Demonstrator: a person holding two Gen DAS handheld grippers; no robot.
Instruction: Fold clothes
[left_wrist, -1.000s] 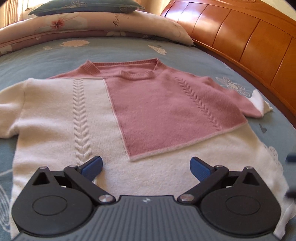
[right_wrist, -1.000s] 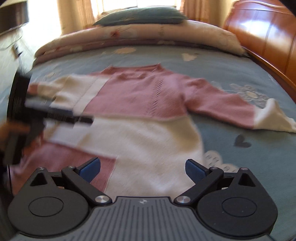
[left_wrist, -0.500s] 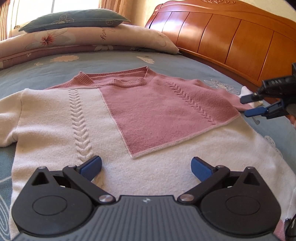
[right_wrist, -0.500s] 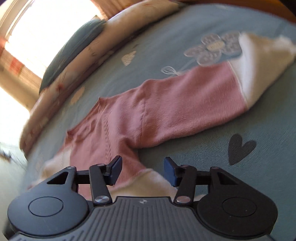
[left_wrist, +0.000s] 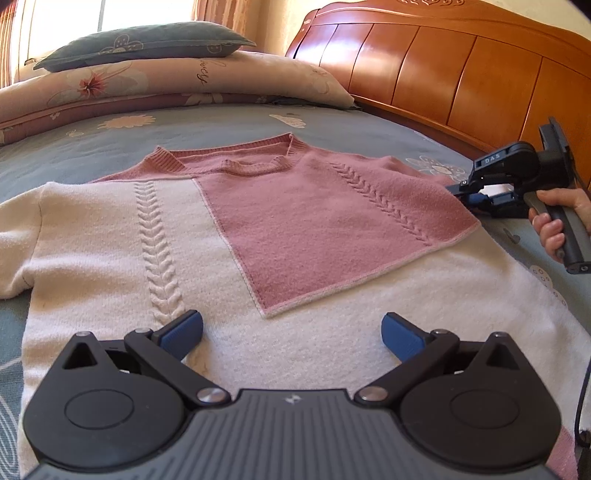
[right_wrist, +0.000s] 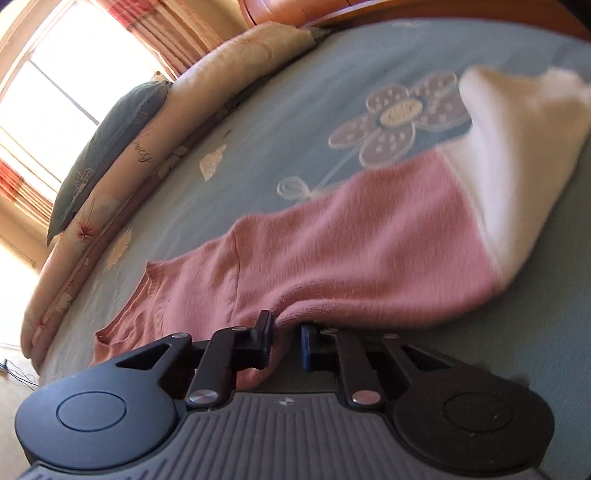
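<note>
Lying on a blue floral bedspread (left_wrist: 229, 125), pink-and-cream sweater (left_wrist: 295, 229); left claw (left_wrist: 291, 330) spread, right claw (right_wrist: 286, 338) pinching its sleeve (right_wrist: 369, 258)

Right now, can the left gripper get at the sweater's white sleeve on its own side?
Probably yes: the left gripper hangs open above the sweater, and nothing lies on the white sleeve.

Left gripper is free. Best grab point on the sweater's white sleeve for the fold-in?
Judging from the left wrist view: take the white sleeve at its outer edge, low from the sweater's left side. It lies flat on the bedspread, bent down beside the body, so only that edge is free. The left gripper is open; the right gripper already pinches the pink sleeve.
</note>
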